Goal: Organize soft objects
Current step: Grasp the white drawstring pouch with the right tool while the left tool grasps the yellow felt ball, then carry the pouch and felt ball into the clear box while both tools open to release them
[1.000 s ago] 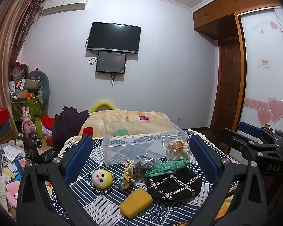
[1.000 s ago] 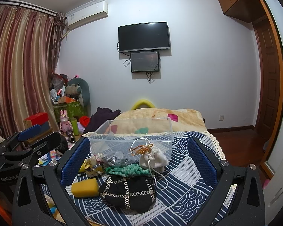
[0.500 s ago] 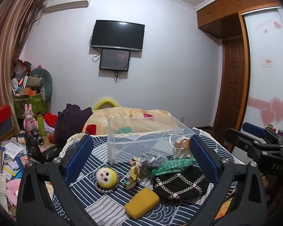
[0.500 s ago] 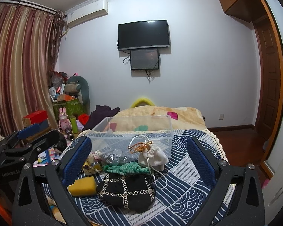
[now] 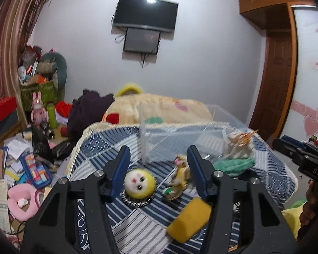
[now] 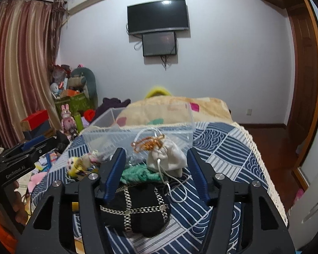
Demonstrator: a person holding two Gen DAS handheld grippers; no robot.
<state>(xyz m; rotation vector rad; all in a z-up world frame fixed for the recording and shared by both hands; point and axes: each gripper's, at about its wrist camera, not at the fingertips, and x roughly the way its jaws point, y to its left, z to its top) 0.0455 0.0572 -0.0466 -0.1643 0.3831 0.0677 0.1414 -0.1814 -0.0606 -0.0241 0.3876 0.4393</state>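
Note:
A clear plastic bin (image 5: pixel 180 135) stands on the blue patterned cloth (image 5: pixel 137 222). In front of it lie a yellow round plush face (image 5: pixel 139 183), a small yellow doll (image 5: pixel 179 177), a yellow sponge (image 5: pixel 188 220), a green knit piece (image 6: pixel 141 174), a white drawstring pouch (image 6: pixel 166 158) and a black chain-trimmed pouch (image 6: pixel 137 209). My left gripper (image 5: pixel 158 154) is open, above and around the plush face and doll. My right gripper (image 6: pixel 155 155) is open, above the green knit piece and white pouch, holding nothing.
A bed with a beige blanket (image 6: pixel 176 108) lies behind the bin. Clutter of papers, boxes and toys (image 5: pixel 21 158) covers the floor at the left. A wooden door (image 5: pixel 279 80) and wardrobe stand at the right. A TV (image 6: pixel 158 15) hangs on the far wall.
Both grippers have narrowed their opening and moved forward and down toward the objects. The left one turned left toward the plush face; nothing was picked up.

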